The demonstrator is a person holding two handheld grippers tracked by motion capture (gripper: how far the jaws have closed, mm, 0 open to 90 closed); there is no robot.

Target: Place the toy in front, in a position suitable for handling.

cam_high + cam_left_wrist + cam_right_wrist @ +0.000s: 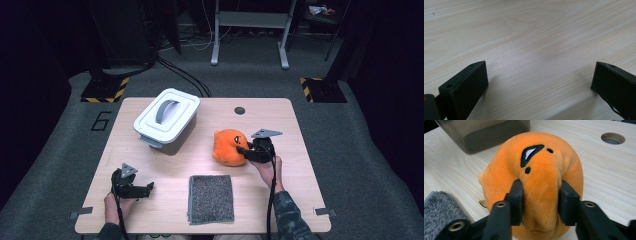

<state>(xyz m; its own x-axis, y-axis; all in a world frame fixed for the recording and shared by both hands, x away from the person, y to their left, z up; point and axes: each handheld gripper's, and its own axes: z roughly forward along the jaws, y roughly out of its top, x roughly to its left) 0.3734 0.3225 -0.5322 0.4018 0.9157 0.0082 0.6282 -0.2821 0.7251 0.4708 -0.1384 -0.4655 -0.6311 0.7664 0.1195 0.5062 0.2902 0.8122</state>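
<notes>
The left gripper point(148, 188) rests agape on the table point(165, 170), gripping nothing. Right of the mat point(211, 198), the right gripper point(242, 149) pinches a fold of the orange plush point(227, 146) – a shallow bite that may slip. The plush's long axis lies along the jaws, its embroidered eye point(531, 154) at the far end – toward the bin point(166, 119)

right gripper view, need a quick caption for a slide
Right gripper pinches a fold of the orange plush toy on the wooden table, grey mat beside it.

Pale wooden table point(280, 200) bearing lidded white bin point(166, 120), orange plush toy point(229, 147), grey mat point(211, 198).
</notes>
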